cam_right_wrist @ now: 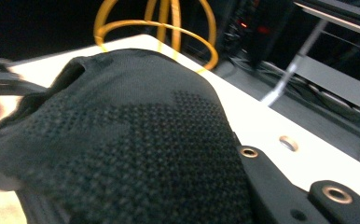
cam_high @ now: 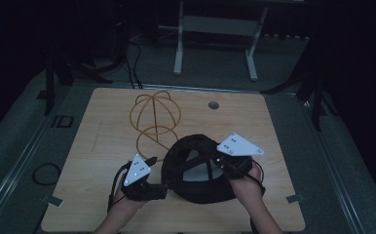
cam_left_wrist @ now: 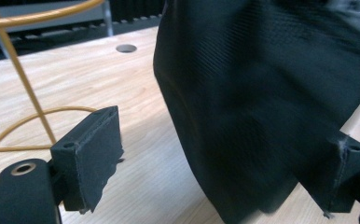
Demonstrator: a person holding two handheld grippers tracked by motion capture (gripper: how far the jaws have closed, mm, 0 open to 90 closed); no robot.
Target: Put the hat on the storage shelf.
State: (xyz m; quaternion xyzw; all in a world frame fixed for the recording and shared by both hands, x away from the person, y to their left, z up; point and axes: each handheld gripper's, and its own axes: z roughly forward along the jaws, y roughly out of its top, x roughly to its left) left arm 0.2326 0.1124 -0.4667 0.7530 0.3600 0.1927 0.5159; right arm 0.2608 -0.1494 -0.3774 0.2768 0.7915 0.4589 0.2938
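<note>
- The left tongs (cam_left_wrist: pixel 225 154) stand wide apart. The edge of the black hat (cam_left_wrist: pixel 262 102) hangs between the two pads, but the left pad (cam_left_wrist: pixel 96 154) is clear of the cloth. I cannot tell if the right pad touches it.
- The right tongs (cam_high: pixel 223 163) are pinched tight on the hat's rim, on the hat's right side. In the right gripper view the knitted cloth bulges up just in front of them.
- From above, the hat (cam_high: pixel 196 168) sits open side up, between the two hands. The left hand (cam_high: pixel 127 197) is just beside the hat's left edge, and the right hand (cam_high: pixel 247 183) is against its right edge.
- The yellow wire stand (cam_high: pixel 155 117) is just behind the hat, a bit to the left.
- The hat is on the near half of the wooden counter (cam_high: pixel 103 141). A small round hole (cam_high: pixel 214 105) in the counter lies farther back than the hat.
</note>
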